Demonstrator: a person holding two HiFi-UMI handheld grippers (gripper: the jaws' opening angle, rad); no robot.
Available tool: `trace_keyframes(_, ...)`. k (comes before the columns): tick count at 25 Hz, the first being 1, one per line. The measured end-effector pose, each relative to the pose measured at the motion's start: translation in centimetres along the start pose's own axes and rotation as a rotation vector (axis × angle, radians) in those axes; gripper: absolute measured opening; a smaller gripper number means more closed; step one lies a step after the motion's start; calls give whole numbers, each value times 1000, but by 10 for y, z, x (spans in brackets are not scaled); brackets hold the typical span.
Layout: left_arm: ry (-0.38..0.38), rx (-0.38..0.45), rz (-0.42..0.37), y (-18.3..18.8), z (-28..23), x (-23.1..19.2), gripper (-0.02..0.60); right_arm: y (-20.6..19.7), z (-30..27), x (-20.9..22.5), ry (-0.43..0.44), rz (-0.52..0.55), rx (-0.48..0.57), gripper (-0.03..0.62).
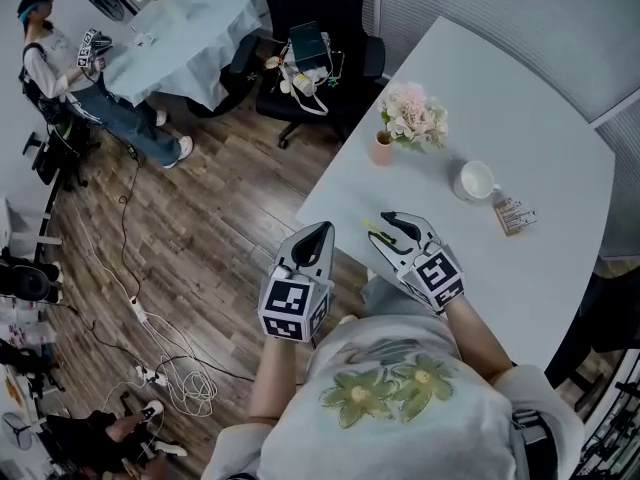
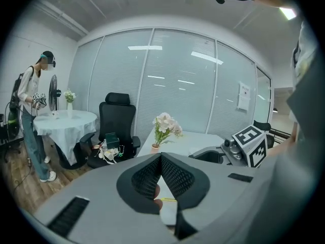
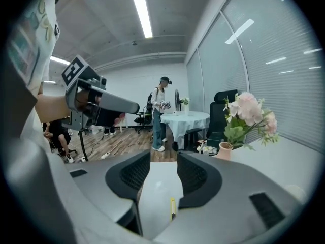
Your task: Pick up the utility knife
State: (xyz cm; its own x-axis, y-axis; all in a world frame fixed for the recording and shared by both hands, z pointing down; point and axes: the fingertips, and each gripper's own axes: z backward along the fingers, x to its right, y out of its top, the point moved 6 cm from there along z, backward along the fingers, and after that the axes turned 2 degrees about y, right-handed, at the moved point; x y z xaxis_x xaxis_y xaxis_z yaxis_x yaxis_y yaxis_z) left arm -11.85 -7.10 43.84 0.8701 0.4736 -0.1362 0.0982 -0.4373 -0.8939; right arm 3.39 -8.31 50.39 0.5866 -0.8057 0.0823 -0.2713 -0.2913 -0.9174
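Edges first: the utility knife [image 3: 172, 206] is a thin yellow sliver lying flat on the white table [image 1: 520, 108], right by the near corner where the table's edge drops off to the wood floor [image 1: 220, 218]. The right tool [image 1: 383, 226] hangs just over it with its jaws apart. In the right gripper view the knife shows down in the gap, closer to the right-hand jaw, and nothing is clamped. The left tool [image 1: 322, 231] is off the table, past the edge and over the floor, with its jaws together at the tips and holding nothing.

There's lots of bare tabletop around the knife. Everything else sits further in, well apart from it.

The count:
- one pot of pink flowers [image 1: 412, 118]
- one white cup [image 1: 476, 180]
- one small packet [image 1: 514, 215] just beside the cup
- one knife and two tools

Across the floor there's one black office chair [image 1: 320, 18] with stuff piled on it, and a second table with a light cloth [image 1: 190, 28] where a person [image 1: 60, 68] stands.
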Motion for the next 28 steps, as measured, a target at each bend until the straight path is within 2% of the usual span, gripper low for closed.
trace_keyframes(15,27,-42,37,-5,-21,-7,0,-57,-29,20,55,4,-198,170)
trace_keyframes(28,28,-73,37,-9,-30,-3,0,-100,-39,27,63,-3,-299,170)
